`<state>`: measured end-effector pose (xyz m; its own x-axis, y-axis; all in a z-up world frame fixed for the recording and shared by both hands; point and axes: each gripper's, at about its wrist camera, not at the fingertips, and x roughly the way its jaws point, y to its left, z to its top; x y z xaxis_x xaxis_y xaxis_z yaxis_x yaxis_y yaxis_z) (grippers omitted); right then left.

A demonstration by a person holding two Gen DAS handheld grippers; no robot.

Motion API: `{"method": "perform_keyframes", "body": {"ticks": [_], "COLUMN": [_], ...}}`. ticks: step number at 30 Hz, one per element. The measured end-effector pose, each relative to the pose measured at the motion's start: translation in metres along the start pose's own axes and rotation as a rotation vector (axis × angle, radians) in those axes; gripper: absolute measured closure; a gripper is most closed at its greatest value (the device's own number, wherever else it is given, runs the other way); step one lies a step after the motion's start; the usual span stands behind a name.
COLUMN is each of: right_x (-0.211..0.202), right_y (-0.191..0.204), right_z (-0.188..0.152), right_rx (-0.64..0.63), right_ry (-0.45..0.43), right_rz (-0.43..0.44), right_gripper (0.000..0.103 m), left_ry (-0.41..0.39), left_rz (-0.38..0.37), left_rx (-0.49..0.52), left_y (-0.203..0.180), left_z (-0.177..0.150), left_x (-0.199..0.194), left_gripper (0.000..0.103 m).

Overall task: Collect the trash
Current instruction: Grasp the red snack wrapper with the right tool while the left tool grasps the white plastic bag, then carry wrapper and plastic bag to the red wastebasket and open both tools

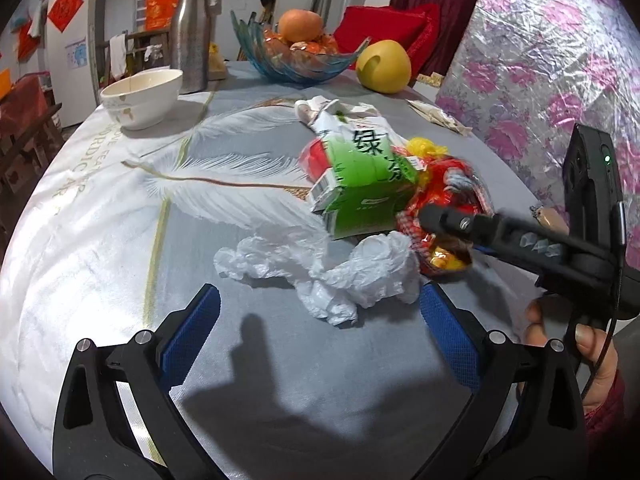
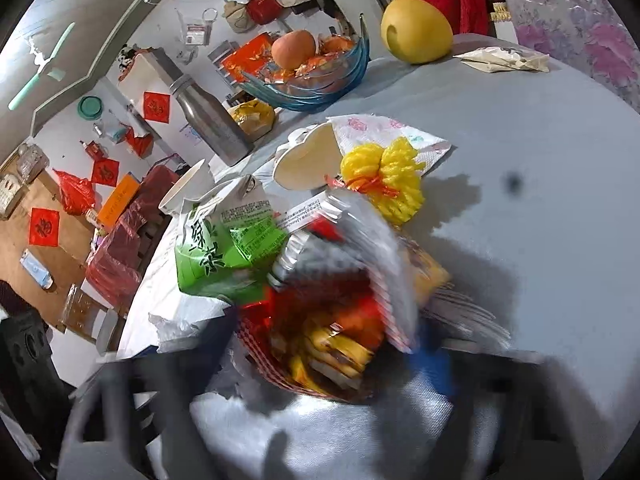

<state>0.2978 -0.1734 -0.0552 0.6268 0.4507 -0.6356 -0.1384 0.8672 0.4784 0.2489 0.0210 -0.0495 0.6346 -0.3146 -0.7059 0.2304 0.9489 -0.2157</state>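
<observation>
A pile of trash lies on the table: a green tea carton (image 1: 360, 184) (image 2: 216, 248), a crumpled white plastic bag (image 1: 328, 272), a red-and-yellow snack wrapper (image 1: 444, 216) (image 2: 332, 332), yellow netting (image 1: 424, 146) (image 2: 384, 176) and a paper cup (image 2: 308, 160). My left gripper (image 1: 320, 320) is open, its blue pads either side of the white bag's near end. My right gripper (image 1: 432, 216) reaches into the pile from the right; in its own view (image 2: 332, 352) it is blurred, with the snack wrapper between its fingers.
A white bowl (image 1: 140, 96), a steel bottle (image 1: 192, 36), a blue glass fruit bowl (image 1: 296, 56) and a yellow pomelo (image 1: 384, 66) stand at the table's far side. A flat sachet (image 2: 504, 58) lies at the far right. A floral mattress (image 1: 560, 60) stands right.
</observation>
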Motion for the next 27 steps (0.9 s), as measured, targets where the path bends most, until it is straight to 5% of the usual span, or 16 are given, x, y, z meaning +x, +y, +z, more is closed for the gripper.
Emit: {"method": "perform_keyframes", "body": {"ticks": [8, 14, 19, 27], "right_x": [-0.048, -0.066, -0.083, -0.14], "right_y": [-0.014, -0.026, -0.032, -0.033], "right_z": [-0.016, -0.023, -0.029, -0.053], "right_rx": [-0.021, -0.018, -0.022, -0.039], "right_ry": [-0.097, -0.113, -0.139, -0.223], "right_rz": [-0.035, -0.044, -0.044, -0.076], "right_gripper": [0.074, 0.073, 0.073, 0.073], "left_ry": [0.045, 0.123, 0.105, 0.026], "left_rz": [-0.023, 0.028, -0.03, -0.083], "left_rx": [0.007, -0.048, -0.065, 0.045], "left_y": [-0.018, -0.015, -0.011, -0.052], "left_z": [0.014, 0.024, 0.02, 0.0], "left_x": [0.022, 0.047, 0.039, -0.003], "left_gripper": [0.007, 0.007, 0.054, 0.058]}}
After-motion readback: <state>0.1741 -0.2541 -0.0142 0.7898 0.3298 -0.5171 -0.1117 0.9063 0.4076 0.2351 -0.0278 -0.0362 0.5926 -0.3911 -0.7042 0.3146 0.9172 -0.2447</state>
